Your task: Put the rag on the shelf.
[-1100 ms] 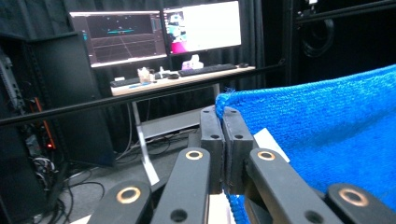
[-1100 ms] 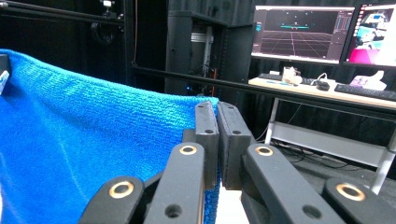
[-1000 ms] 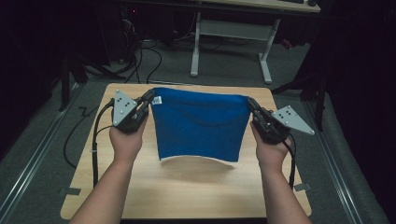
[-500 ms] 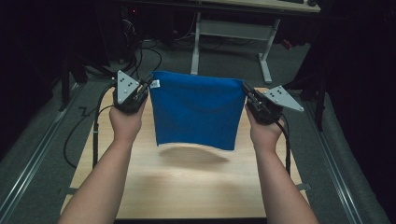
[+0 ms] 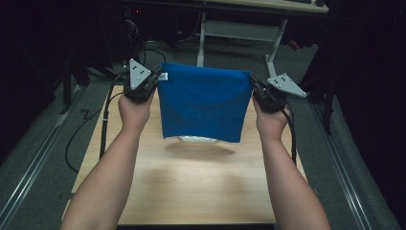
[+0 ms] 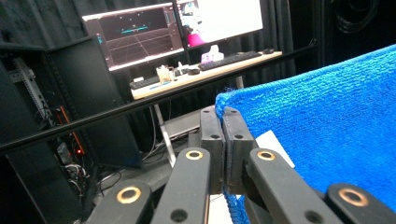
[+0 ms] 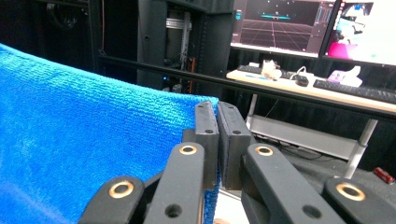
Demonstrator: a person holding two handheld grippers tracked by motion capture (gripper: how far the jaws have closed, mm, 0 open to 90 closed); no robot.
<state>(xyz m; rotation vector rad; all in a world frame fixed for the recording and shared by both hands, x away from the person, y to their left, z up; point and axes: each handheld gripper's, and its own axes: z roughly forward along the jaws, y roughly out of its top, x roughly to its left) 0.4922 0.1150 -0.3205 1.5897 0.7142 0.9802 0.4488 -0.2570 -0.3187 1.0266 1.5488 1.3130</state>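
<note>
The blue towel (image 5: 203,103) now hangs clear above the table (image 5: 201,191) — lifted since earlier. The left hand-held gripper (image 5: 152,82) and right hand-held gripper (image 5: 256,91) each clamp a top corner — jaws closed tight.

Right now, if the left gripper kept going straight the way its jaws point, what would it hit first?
Probably the black horizontal bar past the table; the left gripper, shut on the blue towel's corner, aims at it. Depth is unclear.

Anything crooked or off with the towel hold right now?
Nothing stands out. The blue towel hangs stretched between the left hand-held gripper and right hand-held gripper, each clamped on a top corner. Its top edge runs nearly level, and its lower edge hangs clear of the wooden table.
</note>
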